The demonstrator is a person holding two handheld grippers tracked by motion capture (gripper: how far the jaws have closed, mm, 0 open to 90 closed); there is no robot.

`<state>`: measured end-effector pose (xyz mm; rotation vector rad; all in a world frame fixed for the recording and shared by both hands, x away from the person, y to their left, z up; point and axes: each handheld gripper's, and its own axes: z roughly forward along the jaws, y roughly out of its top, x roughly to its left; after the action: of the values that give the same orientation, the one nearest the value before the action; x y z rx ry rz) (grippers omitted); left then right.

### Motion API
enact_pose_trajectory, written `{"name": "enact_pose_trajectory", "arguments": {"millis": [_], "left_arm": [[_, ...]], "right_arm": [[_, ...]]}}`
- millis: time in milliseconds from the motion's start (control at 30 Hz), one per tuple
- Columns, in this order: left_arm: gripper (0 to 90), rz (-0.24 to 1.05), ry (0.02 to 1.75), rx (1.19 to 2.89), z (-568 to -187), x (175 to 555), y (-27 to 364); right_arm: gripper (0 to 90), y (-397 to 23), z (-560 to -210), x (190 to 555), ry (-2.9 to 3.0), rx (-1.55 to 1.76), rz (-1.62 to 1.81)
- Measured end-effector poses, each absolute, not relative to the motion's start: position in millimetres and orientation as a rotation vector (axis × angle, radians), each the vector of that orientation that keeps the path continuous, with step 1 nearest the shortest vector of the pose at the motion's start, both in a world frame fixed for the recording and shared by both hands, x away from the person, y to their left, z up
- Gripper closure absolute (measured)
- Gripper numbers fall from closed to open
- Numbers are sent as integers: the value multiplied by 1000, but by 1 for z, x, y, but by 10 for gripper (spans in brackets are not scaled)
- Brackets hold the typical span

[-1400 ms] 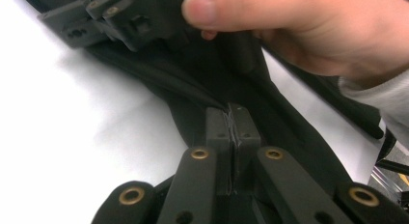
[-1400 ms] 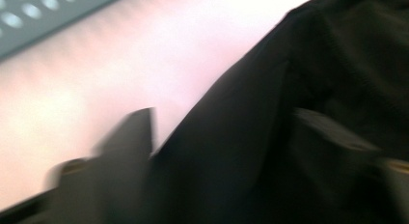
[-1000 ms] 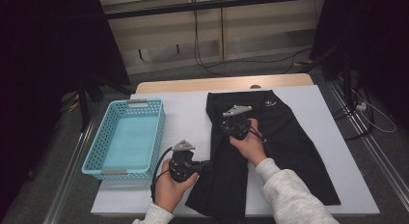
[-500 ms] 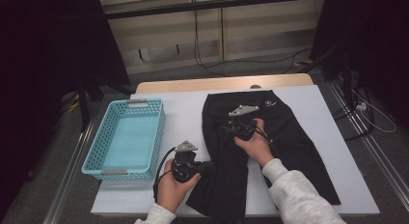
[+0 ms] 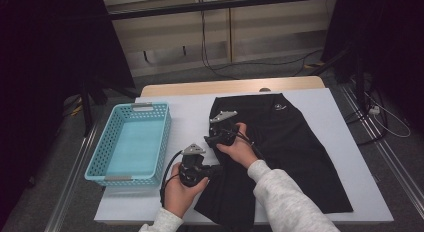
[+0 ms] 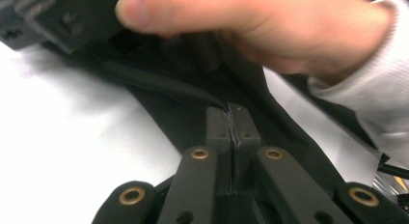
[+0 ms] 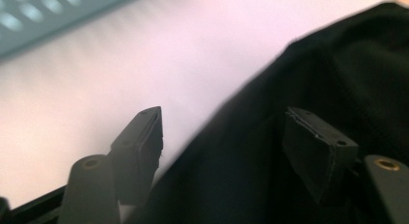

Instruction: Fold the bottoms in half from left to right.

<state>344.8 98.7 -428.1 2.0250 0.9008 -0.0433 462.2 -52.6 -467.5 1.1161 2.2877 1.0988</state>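
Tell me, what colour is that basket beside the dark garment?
Light blue; the basket shows best in the high view.

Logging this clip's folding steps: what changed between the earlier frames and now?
The right gripper slid toward the black garment's left edge, nearer the left gripper; its jaws have just been opening and now straddle that edge without pinching. The left gripper stays shut on the garment's edge; the basket is unmoved.

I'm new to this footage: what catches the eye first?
A black garment spread over the right half of the white table. At its near left edge the left gripper is shut on the cloth, while the right gripper stands open over it. A blue basket sits at left.
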Motion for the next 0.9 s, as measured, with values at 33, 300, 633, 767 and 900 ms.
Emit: {"name": "enact_pose_trajectory", "arguments": {"millis": [33, 300, 633, 767, 900], "left_arm": [[892, -41, 899, 2024, -428, 345, 97], [892, -49, 890, 2006, -426, 346, 93], [892, -94, 818, 1943, -407, 346, 76], [893, -101, 782, 1947, -400, 347, 64], [893, -105, 750, 1945, -393, 348, 51]], "right_arm": [[332, -53, -471, 465, 2295, 1135, 1069], [871, -69, -462, 476, 2275, 1157, 1071], [880, -125, -418, 472, 2183, 1243, 1198], [881, -147, -408, 469, 2149, 1272, 1206], [880, -166, -401, 465, 2126, 1296, 1219]]}}
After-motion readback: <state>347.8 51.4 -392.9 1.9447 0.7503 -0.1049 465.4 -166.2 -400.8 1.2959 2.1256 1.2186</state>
